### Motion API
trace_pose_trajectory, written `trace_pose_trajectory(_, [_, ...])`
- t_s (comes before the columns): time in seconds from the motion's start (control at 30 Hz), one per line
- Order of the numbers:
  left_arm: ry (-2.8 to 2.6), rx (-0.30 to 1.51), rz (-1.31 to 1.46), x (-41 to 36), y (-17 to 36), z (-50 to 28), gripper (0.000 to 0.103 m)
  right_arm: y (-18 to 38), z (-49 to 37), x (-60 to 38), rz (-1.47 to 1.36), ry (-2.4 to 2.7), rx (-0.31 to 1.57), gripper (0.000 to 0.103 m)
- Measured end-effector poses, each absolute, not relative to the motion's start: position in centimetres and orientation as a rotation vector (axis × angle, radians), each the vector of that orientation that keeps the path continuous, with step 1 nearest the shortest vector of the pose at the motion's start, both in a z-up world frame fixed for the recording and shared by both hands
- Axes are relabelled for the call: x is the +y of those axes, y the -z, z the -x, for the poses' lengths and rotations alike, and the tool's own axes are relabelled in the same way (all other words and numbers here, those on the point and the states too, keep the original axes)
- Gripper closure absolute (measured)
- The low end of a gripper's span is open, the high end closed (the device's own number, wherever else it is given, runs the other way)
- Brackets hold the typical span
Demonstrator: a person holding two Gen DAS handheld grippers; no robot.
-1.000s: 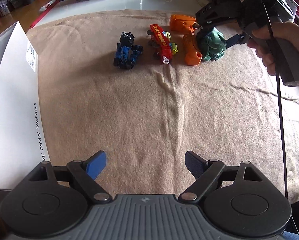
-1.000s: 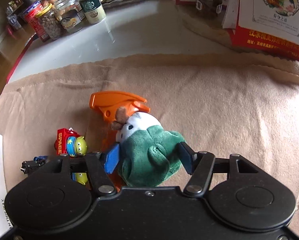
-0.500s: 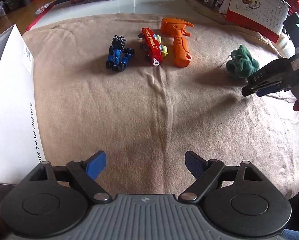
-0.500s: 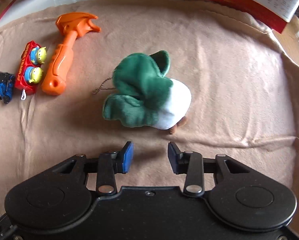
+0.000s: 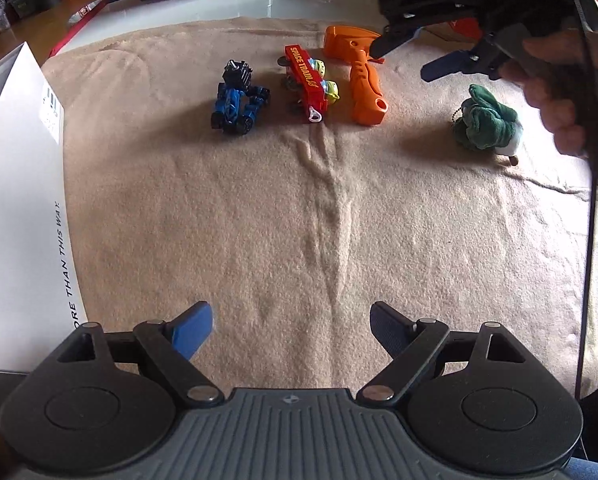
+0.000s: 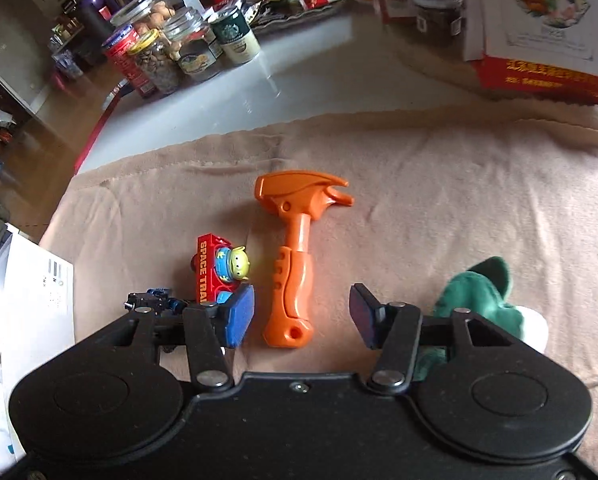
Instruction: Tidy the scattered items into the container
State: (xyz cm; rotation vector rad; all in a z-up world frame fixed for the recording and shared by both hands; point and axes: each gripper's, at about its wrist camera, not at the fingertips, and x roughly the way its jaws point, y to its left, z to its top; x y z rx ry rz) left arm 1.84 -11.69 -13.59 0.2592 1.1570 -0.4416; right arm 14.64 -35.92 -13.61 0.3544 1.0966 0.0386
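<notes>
Leftmost, beside the left gripper [image 5: 291,328], stands a white box [image 5: 15,200], probably the container. That gripper hovers over bare beige cloth [image 5: 299,220], jaws wide apart, holding nothing. Ahead of it, well apart, lie a blue toy vehicle [image 5: 237,98], a red toy train [image 5: 307,78] and an orange toy hammer [image 6: 295,256], side by side. The right gripper [image 6: 301,312] hangs above the hammer's handle, jaws part open and just opening wider, straddling the grip end without touching it. To its right, partly hidden behind the gripper's body, lies a green plush toy [image 5: 487,122]. The hammer looks like light, stiff, smooth plastic; its ribbed handle seems the surest place to grip. The plush should be soft and squashable anywhere.
</notes>
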Motion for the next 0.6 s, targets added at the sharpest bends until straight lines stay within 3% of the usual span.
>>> trace_pose_trajectory(0.17, [0.431,1.166,-0.258,-11.1,13.9,-1.9,0.016,15.8,-16.5,-33.8,-0.324,-0.019,1.147,0.050])
trace_pose_trajectory(0.23, [0.429,1.169,-0.258,-11.0,14.0,-2.0,0.016,16.6,-16.8,-33.2,-0.299,-0.011,1.175,0.060])
trace_pose_trajectory(0.27, [0.428,1.168,-0.258,-10.9,14.0,-2.0,0.016,17.0,-16.8,-32.9,-0.280,0.002,1.196,0.075])
trace_pose_trajectory(0.6, [0.414,1.146,-0.251,-10.2,13.5,-2.5,0.016,17.1,-7.0,-32.8,-0.143,-0.105,1.323,0.079])
